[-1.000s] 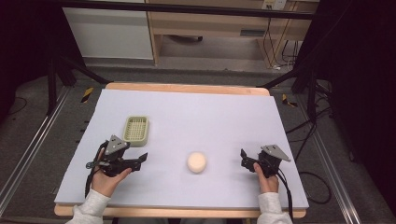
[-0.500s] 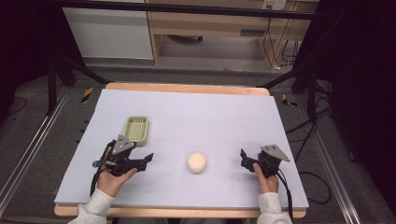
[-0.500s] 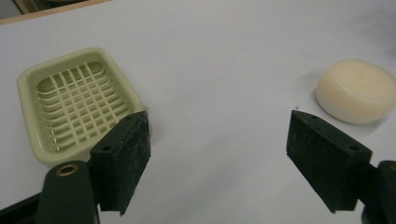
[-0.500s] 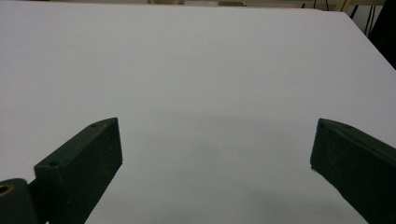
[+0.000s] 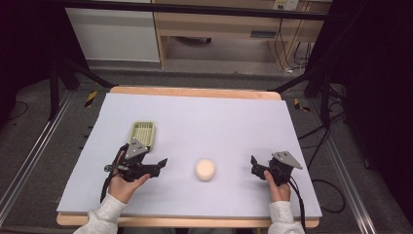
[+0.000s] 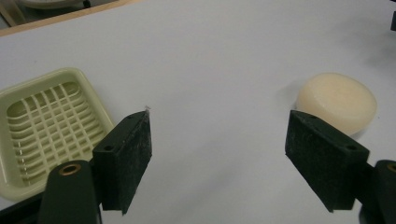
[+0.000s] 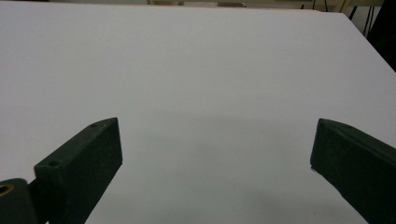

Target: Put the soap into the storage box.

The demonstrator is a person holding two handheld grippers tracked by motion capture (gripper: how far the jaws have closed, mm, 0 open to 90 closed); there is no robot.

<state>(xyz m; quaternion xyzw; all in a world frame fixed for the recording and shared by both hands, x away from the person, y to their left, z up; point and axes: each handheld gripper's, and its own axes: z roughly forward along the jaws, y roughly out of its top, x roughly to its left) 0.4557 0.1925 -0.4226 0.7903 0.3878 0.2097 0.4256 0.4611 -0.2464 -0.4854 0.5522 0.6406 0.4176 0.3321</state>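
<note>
The left gripper [image 5: 158, 165] has edged from beside the soap dish [image 5: 142, 135] toward the round soap [image 5: 205, 168] mid-tabletop, jaws wide and empty; the right gripper [image 5: 254, 166] waits beyond the soap, equally open

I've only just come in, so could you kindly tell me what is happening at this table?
A person sits at a table covered in white, holding a two-jaw gripper in each hand. The left gripper has its jaws open and points toward a round cream soap bar lying loose on the surface, with a pale green slatted soap dish just beyond it. The right gripper, jaws also open, sits on the other side of the soap. Nothing is gripped.
</note>
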